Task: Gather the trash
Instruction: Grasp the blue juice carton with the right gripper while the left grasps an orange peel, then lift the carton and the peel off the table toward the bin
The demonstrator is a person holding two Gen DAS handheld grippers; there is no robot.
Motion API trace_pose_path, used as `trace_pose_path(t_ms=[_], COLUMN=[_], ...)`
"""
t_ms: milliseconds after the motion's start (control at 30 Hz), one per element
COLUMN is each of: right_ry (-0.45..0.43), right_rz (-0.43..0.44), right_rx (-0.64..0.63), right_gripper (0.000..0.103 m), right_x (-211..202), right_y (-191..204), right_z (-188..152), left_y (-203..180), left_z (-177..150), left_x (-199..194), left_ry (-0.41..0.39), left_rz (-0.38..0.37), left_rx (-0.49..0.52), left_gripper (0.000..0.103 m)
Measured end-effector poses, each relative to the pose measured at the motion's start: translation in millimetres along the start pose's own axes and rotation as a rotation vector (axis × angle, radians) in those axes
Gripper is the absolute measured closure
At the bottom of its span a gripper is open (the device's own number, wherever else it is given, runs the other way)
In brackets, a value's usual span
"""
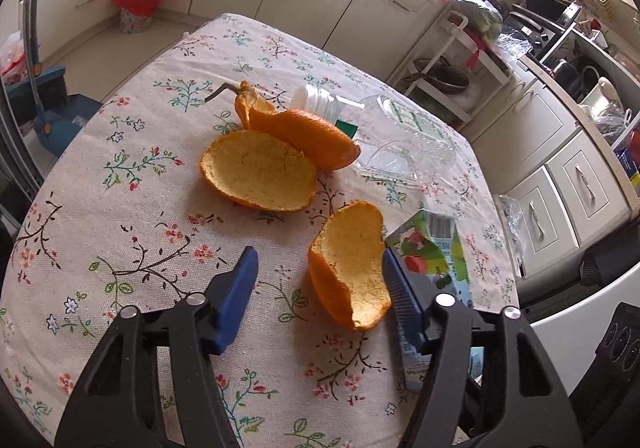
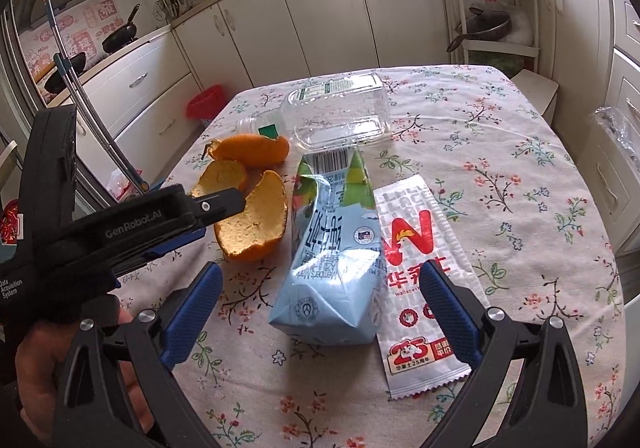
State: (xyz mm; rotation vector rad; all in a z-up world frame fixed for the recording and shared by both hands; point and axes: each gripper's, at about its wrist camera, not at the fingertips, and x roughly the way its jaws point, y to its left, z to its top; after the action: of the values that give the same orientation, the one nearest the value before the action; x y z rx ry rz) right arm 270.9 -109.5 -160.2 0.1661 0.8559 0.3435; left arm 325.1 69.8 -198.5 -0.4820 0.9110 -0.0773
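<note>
Bare floral tablecloth [image 1: 100,208] fills the left and lower left of the left wrist view — open room there. Toward centre and upper right, three orange peels [image 1: 260,172] crowd against a clear plastic bottle [image 1: 400,136]. In the right wrist view, a milk carton [image 2: 332,260] and a white wrapper [image 2: 420,268] block the middle — the right side of the cloth lies clear.
</note>
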Motion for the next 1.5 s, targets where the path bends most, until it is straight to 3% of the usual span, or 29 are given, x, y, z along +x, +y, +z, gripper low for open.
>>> trace_pose_path(t_ms=[100, 133, 200, 300, 667, 867, 933, 1000, 1133, 1167, 1200, 1500], right_ry=[0.023, 0.029, 0.033, 0.027, -0.041, -0.059, -0.059, -0.06, -0.066, -0.068, -0.071, -0.102], right_rz=[-0.001, -0.002, -0.006, 0.006, 0.047, 0.048, 0.046, 0.043, 0.043, 0.044, 0.045, 0.051], right_rx=[0.001, 0.006, 0.013, 0.026, 0.079, 0.117, 0.13, 0.141, 0.153, 0.155, 0.157, 0.182], right_gripper=[0.029, 0.031, 0.044, 0.045, 0.045, 0.045, 0.045, 0.045, 0.045, 0.045, 0.045, 0.045], right_x=[7, 10, 12, 11, -21, -38, -39, -41, -44, -46, -47, -65], right_y=[1, 2, 0, -4, -12, -25, -30, -33, -37, -39, -40, -48], right_z=[-1, -2, -3, -5, -8, -12, -14, -15, -16, -17, -17, -22], left_y=[4, 4, 5, 5, 14, 18, 18, 17, 13, 12, 12, 9], left_z=[-1, -2, -2, -3, -10, -16, -17, -18, -21, -21, -21, -18], left_x=[6, 8, 9, 7, -26, -23, -19, -16, -12, -12, -13, -41], left_ry=[0.018, 0.024, 0.031, 0.025, -0.023, 0.016, 0.031, 0.035, 0.038, 0.041, 0.042, -0.019], left_rz=[-0.001, -0.005, -0.019, -0.026, -0.035, -0.016, -0.001, 0.009, 0.024, 0.013, 0.004, -0.027], left_rx=[0.002, 0.006, 0.012, 0.024, 0.009, 0.014, 0.014, 0.017, 0.041, 0.04, 0.039, 0.037], left_gripper=[0.064, 0.068, 0.084, 0.091, 0.094, 0.094, 0.091, 0.082, 0.079, 0.082, 0.092, 0.096])
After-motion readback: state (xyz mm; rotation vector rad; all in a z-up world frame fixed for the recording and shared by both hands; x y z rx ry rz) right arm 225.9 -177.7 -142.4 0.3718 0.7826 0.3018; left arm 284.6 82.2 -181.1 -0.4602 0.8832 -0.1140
